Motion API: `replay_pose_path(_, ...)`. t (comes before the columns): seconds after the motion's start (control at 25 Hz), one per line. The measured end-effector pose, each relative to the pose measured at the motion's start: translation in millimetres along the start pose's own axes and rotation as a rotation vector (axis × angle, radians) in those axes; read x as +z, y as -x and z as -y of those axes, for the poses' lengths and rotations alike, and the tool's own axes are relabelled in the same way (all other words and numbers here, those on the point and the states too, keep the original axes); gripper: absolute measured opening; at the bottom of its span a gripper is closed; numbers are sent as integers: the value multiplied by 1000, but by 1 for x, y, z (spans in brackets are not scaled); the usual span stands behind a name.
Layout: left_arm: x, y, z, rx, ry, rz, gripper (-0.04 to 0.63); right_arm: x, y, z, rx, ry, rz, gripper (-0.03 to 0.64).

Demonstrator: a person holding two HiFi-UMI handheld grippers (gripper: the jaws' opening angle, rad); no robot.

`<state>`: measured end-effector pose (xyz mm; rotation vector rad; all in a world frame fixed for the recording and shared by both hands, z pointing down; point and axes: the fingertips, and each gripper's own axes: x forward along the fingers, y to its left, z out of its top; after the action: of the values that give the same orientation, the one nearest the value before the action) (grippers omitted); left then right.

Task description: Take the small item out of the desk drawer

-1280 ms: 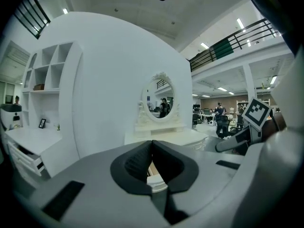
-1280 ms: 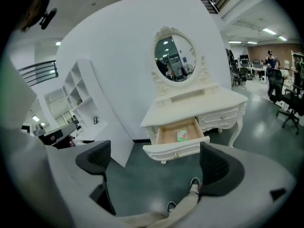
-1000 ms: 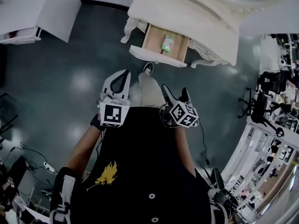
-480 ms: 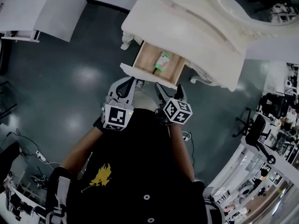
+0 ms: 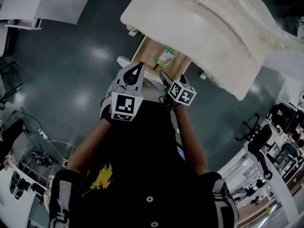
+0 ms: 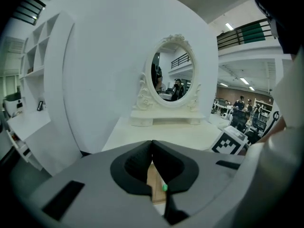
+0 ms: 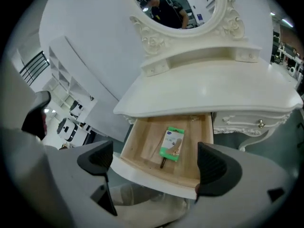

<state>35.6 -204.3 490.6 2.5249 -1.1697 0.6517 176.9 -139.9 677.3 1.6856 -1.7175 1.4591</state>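
Observation:
The white dressing table's wooden drawer (image 7: 142, 148) stands pulled open. Inside lies a small green-and-white packet (image 7: 171, 144) with a dark handle end sticking out below it; in the head view the packet (image 5: 166, 57) shows at the drawer's middle. My right gripper (image 7: 154, 167) is open, its jaws wide apart, held in front of and a little above the drawer's front edge. My left gripper (image 6: 152, 148) is shut with nothing in it, its tips touching, beside the right one (image 5: 166, 77) just short of the drawer front (image 5: 124, 61).
The cream table top (image 5: 199, 27) overhangs the drawer's back half. An oval mirror (image 7: 175, 4) stands at the table's rear. Carved legs (image 7: 259, 139) flank the drawer. White shelving (image 5: 38, 6) stands at the far left, and the dark floor (image 5: 71, 70) surrounds it all.
I have stepped closer to the table over the last second. Both grippers rose and moved forward to the drawer's front edge. The packet stays where it lay.

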Motion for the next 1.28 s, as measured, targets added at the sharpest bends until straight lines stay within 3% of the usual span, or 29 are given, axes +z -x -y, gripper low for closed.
replay_pose_path(0.2, -6, -18, -2, 20, 22, -30, 14, 3, -63, 11, 20, -73, -78, 549)
replay_pose_path(0.44, -21, -24, -9, 36, 61, -75, 14, -16, -118, 31, 5, -65, -165, 543)
replay_pose_path(0.8, -33, -26, -28, 92, 110, -108, 14, -16, -170, 70, -160, -97, -243, 538)
replay_pose_path(1.08, -41, -24, -36, 122, 128, -130, 14, -26, -200, 66, -244, 45, -328, 537)
replay_pose_path(1.28, -50, -21, -39, 127, 135, -153, 14, -38, -209, 73, -320, 99, -371, 467)
